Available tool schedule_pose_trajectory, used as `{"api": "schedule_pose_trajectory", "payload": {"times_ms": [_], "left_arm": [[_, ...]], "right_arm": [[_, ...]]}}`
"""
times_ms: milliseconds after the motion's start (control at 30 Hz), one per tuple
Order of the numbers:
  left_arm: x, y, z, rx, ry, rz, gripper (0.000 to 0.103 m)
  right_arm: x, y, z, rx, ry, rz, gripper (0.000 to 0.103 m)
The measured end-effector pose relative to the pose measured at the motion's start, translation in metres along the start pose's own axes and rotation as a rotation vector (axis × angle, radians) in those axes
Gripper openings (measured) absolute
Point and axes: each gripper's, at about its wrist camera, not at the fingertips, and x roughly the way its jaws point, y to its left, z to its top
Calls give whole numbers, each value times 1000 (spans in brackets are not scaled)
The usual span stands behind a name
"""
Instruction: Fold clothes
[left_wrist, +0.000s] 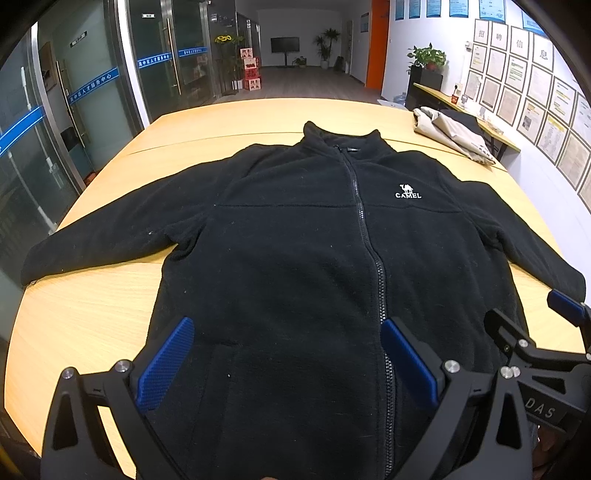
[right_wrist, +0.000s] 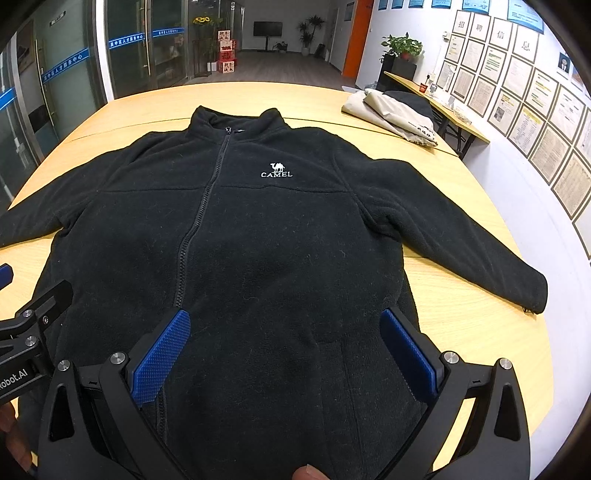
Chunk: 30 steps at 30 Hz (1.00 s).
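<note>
A black fleece zip jacket (left_wrist: 288, 240) with a white CAMEL logo lies flat, front up, on the wooden table, sleeves spread out to both sides; it also shows in the right wrist view (right_wrist: 277, 240). My left gripper (left_wrist: 286, 332) is open and empty above the jacket's lower left half, near the hem. My right gripper (right_wrist: 284, 328) is open and empty above the lower right half. The right gripper also shows at the right edge of the left wrist view (left_wrist: 535, 332). The left gripper's body shows at the left edge of the right wrist view (right_wrist: 33, 325).
The round-cornered wooden table (left_wrist: 92, 314) extends around the jacket. A folded beige and dark garment (left_wrist: 454, 133) lies at the far right of the table. Glass doors stand to the left, a wall of framed papers (right_wrist: 535, 110) to the right.
</note>
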Motion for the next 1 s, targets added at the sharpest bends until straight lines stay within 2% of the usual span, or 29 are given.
{"api": "schedule_pose_trajectory", "payload": {"times_ms": [633, 767, 833, 1000], "left_arm": [[7, 2, -1, -8, 8, 6, 103], [11, 2, 0, -7, 11, 5, 103], [12, 1, -1, -5, 11, 1, 103], [27, 2, 2, -9, 15, -42, 103]], "right_arm": [[6, 1, -1, -5, 16, 2, 103], [8, 0, 0, 3, 25, 60, 103], [9, -1, 0, 9, 22, 61, 103], [9, -17, 6, 25, -28, 85, 103]]}}
